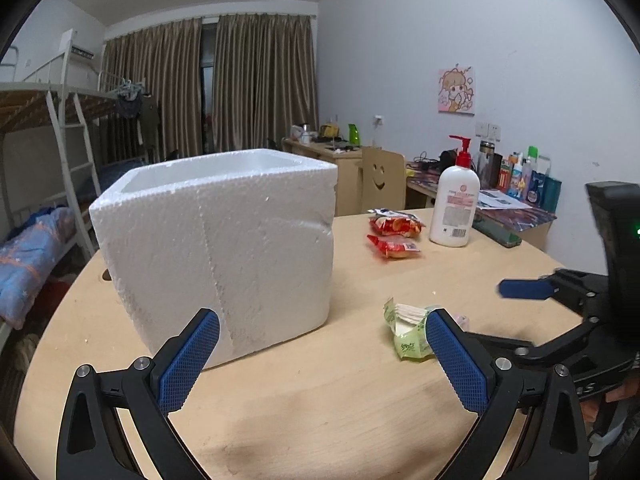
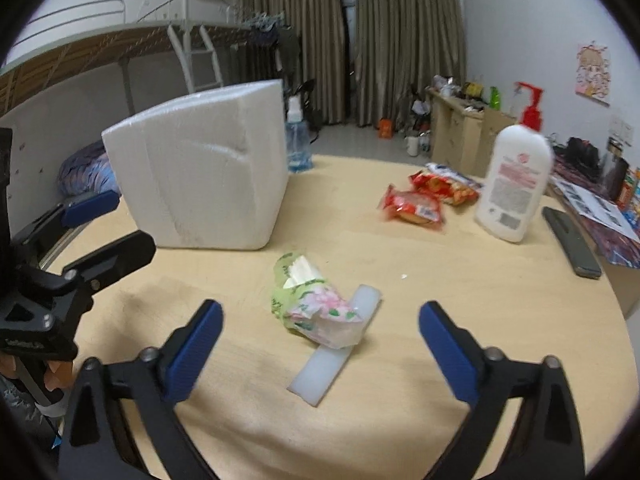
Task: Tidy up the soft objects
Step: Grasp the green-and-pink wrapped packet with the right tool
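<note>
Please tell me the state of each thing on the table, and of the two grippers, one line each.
Foam box: upright, top open.
Tissue packs: lying together, partly on a white strip.
Red snack packs: lying flat, sealed.
Lotion bottle: upright, pump on.
Spray bottle: upright behind the box.
Left gripper: open, empty.
Right gripper: open, empty, facing the tissue packs.

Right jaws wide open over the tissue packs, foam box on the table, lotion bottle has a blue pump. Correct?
Almost. The lotion bottle has a red pump, not blue, as the right wrist view shows. The rest holds: right gripper jaws stand wide open over the tissue packs, and the foam box sits on the table.
</note>
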### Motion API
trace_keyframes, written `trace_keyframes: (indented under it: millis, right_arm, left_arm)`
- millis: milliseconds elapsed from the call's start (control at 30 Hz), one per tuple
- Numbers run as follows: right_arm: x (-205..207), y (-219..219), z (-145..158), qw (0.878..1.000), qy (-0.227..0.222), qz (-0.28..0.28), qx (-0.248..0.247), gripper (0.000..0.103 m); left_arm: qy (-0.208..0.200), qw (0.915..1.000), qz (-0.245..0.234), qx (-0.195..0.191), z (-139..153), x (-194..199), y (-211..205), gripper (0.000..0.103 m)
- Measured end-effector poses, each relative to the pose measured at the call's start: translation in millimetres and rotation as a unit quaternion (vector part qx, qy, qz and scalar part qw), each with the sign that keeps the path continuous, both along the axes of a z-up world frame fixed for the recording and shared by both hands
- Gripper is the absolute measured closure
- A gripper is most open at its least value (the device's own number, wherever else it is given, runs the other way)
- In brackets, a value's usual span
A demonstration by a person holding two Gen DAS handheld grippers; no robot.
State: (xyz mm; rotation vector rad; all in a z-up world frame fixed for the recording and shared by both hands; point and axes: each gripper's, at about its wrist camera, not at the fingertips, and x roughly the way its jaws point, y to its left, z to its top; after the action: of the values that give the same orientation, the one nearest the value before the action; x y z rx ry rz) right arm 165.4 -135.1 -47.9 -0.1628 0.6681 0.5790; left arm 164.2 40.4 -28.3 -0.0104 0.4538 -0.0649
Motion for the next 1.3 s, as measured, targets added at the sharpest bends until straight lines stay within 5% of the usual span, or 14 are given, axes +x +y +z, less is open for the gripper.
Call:
trace_keyframes:
  millis: [200,367,1000,1300]
  right_arm:
    - [10,9,-12,0.999,0.030,0.020,-0.010,0.016]
    - [16,14,-19,0.998,0.044,0.024,-0.028,0.036]
    - [23,35,-27,0.995,0.045,0.054,-0.067,0.025]
    - [18,32,-27,0.996,0.041,0.042,-0.070,0.049]
  left_arm:
    - [0.024,0.9997,0.002,-0.011,-8,7,5,0.000]
    - [0.050,0.9987,0.006,-0.011,-16,15,4,0.000]
    - [0.070,0.9967,-0.006,-0.040,-17,19,11,0.000]
    - [0.061,0.9973,-0.003,-0.040,-15,17,10,0.000]
